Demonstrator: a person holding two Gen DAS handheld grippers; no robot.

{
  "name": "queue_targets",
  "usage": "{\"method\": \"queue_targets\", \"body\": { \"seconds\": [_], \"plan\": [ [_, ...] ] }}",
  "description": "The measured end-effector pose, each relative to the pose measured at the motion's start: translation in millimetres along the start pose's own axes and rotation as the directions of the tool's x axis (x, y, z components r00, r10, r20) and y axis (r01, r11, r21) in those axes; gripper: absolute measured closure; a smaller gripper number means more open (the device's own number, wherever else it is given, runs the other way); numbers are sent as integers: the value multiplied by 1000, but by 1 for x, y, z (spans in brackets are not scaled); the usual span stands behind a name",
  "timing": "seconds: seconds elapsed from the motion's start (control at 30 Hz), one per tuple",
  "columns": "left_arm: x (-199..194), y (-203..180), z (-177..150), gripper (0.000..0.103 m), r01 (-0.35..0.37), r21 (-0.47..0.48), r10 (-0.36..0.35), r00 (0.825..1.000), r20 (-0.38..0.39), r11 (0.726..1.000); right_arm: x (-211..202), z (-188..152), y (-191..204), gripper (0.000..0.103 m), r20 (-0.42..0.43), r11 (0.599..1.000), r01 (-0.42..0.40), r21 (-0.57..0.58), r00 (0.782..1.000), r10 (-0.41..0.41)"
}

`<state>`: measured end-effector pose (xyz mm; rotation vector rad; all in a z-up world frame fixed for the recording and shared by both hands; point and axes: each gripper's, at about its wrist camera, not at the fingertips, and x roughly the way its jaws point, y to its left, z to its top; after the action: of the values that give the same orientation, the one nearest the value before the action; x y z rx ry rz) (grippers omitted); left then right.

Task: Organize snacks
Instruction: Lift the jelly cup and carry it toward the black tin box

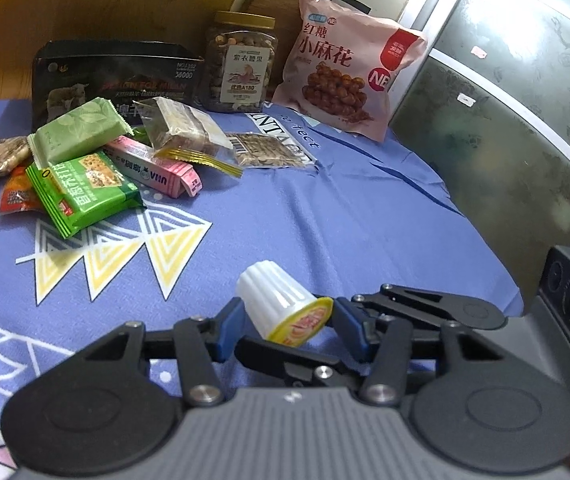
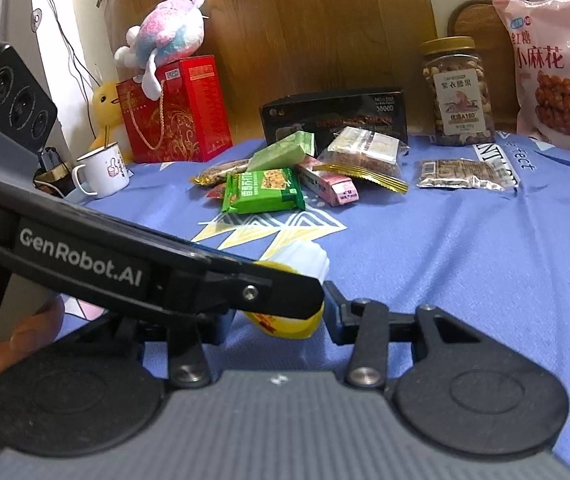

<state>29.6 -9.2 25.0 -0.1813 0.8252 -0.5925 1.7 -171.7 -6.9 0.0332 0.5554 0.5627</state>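
Jelly cup (image 1: 283,308), white with a yellow lid, lies tilted between my left tongs (image 1: 285,320), whose blue pads close on it. Right tongs (image 2: 277,316) flank the same cup, half hidden; whether they grip it I cannot tell. Beyond the cup sits the snack pile (image 1: 97,168). Only my right view shows the red gift bag (image 2: 175,110) and mug (image 2: 103,174), left of the cup.

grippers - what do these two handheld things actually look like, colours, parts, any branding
Both match: the left gripper and right gripper have a ribbed grey body, round black discs either side, black linkage bars with silver pivot pins, and blue pads on the fingers. A black block with three round sockets sits on each. White "GenRobot.AI" lettering marks the left one's side. No sleeve shows.
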Motion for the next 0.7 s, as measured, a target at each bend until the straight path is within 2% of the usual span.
{"method": "queue_targets", "body": {
  "seconds": [0.23, 0.43, 0.57, 0.6, 0.7],
  "plan": [
    [5, 7, -2, 53, -12, -30, 11, 1000, -15, 999, 9, -3, -1, 52, -21, 1000, 9, 2, 1000, -9],
    [2, 5, -5, 52, -37, 4, 37, 999, 0, 999, 3, -6, -2, 51, -7, 1000, 9, 17, 1000, -9],
    [6, 7, -6, 62, -13, -6, 13, 1000, -22, 1000, -1, -8, -3, 53, -5, 1000, 10, 26, 1000, -10],
    [6, 6, -6, 62, -19, -4, 19, 1000, -21, 1000, -1, -9, -2, 57, -4, 1000, 13, 23, 1000, -13],
    [4, 3, -5, 63, -28, 2, 28, 999, -19, 1000, -2, -9, 1, 57, 3, 1000, 22, 17, 1000, -22]
  ]
}}
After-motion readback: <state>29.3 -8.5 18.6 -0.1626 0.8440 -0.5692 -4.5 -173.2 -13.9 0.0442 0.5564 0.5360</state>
